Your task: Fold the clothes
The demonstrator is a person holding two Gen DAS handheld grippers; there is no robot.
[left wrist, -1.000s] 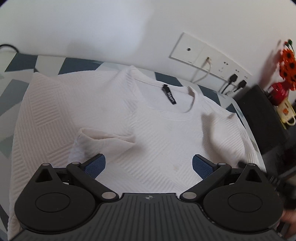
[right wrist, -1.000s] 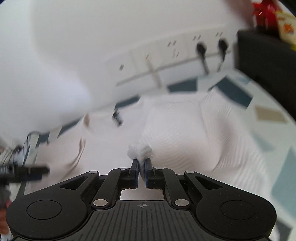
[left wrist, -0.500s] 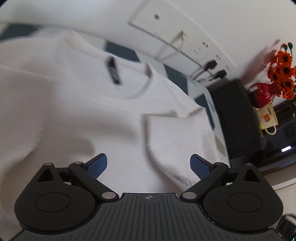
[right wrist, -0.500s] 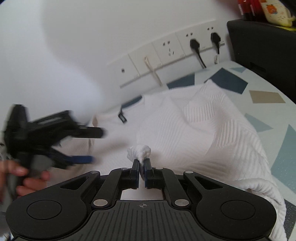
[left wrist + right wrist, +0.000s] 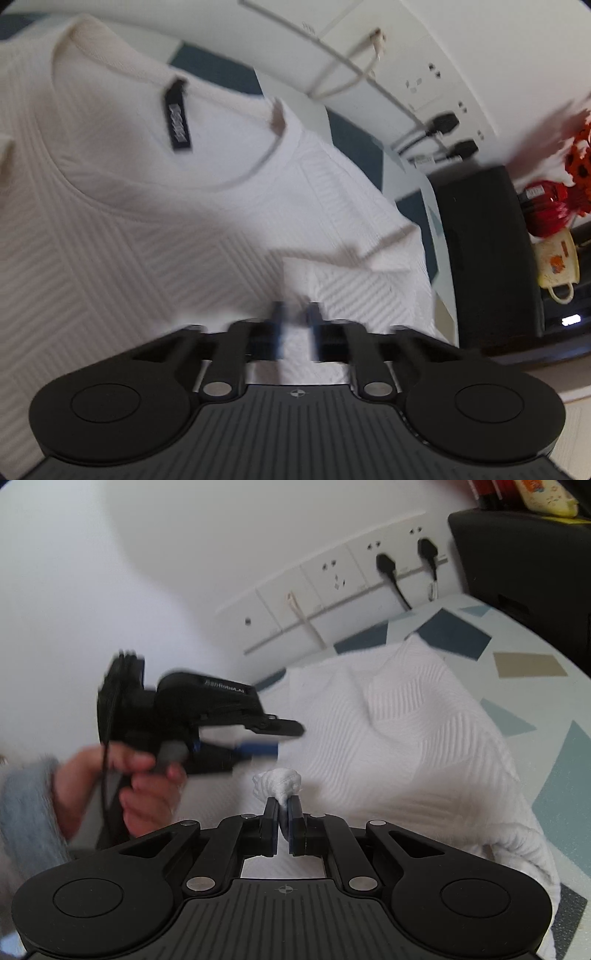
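Note:
A white ribbed T-shirt [image 5: 155, 236] lies flat on the patterned table, its collar and black neck label [image 5: 180, 129] at the upper left. Its right sleeve [image 5: 354, 280] is folded inward. My left gripper [image 5: 295, 328] is blurred, its fingers nearly together around a fold of that sleeve. In the right wrist view the shirt [image 5: 424, 746] spreads to the right. My right gripper [image 5: 282, 825] is shut on a bunched bit of shirt fabric [image 5: 279, 784]. The left gripper [image 5: 258, 738] shows there at the left, held in a hand.
A wall with sockets and plugged cables [image 5: 388, 568] runs behind the table. A black box [image 5: 487, 251] stands at the right edge, with a red pot, orange flowers [image 5: 580, 162] and a cream mug [image 5: 556, 266] beyond it. The terrazzo table [image 5: 524, 664] shows at the right.
My left gripper moved right over the folded sleeve and its fingers closed from wide open to nearly together. My right gripper stays shut on the fabric, barely moved.

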